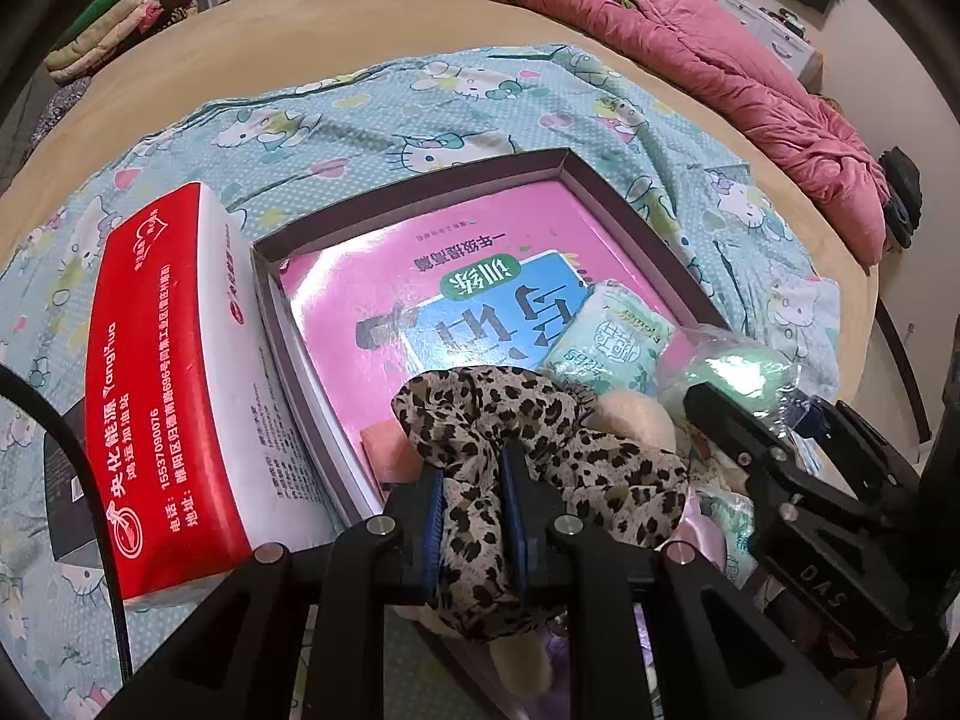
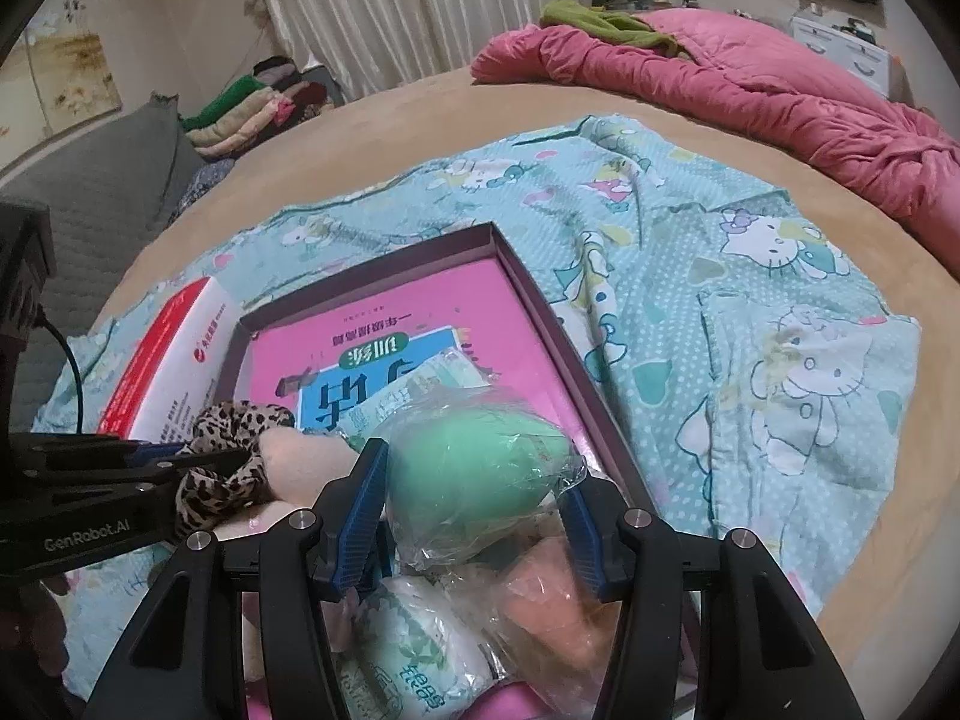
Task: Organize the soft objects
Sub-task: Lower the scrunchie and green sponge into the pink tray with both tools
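Observation:
A shallow dark-rimmed box (image 1: 630, 222) with a pink book inside lies on a Hello Kitty sheet; it also shows in the right wrist view (image 2: 540, 306). My left gripper (image 1: 474, 480) is shut on a leopard-print scrunchie (image 1: 540, 432), held over the box's near end; the scrunchie shows in the right wrist view (image 2: 234, 456) too. My right gripper (image 2: 474, 486) is shut on a green sponge egg in clear plastic wrap (image 2: 474, 468), seen in the left wrist view (image 1: 732, 372) as well. Tissue packs (image 1: 606, 330) (image 2: 414, 648), a cream puff (image 2: 306, 462) and an orange wrapped sponge (image 2: 546, 588) lie in the box.
A red and white tissue pack (image 1: 168, 396) leans against the box's left side. A pink quilt (image 2: 750, 84) lies at the back of the round tan bed (image 2: 420, 132). Folded clothes (image 2: 252, 108) are stacked at the far left. A cable (image 1: 90, 480) runs at the left.

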Demonstrator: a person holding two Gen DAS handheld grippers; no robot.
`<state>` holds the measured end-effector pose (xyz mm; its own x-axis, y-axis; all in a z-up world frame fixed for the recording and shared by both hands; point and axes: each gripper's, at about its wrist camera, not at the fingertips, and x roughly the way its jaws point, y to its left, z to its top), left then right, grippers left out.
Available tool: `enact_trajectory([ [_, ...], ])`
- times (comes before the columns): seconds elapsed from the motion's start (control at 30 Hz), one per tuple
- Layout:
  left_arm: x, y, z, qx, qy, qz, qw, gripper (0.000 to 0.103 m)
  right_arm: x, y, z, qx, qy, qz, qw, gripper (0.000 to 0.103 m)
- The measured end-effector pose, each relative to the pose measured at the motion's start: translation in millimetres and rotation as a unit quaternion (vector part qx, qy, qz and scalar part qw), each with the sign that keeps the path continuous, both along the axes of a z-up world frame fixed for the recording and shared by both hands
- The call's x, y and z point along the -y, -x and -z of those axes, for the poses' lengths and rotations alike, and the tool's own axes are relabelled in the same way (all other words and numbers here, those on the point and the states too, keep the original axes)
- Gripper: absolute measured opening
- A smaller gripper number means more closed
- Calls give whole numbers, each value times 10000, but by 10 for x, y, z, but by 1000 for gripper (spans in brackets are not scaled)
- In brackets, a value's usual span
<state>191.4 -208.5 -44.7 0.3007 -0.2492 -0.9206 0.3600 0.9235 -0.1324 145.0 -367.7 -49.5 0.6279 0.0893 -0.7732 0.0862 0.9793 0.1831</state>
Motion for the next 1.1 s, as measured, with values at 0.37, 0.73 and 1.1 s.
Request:
enact_trajectory([
  [0.37, 33, -5, 2, -4, 5, 32, 10000, 18, -12, -11, 58, -19, 19, -63, 10000, 58],
  [0.73, 51, -13, -9, -18, 104, 75, 9999, 18, -7, -10, 29, -17, -1, -40, 10000, 60],
  [1.1, 55, 20, -34, 19, 176, 122, 9998, 18, 19, 39, -61, 79, 5, 79, 9999, 69],
])
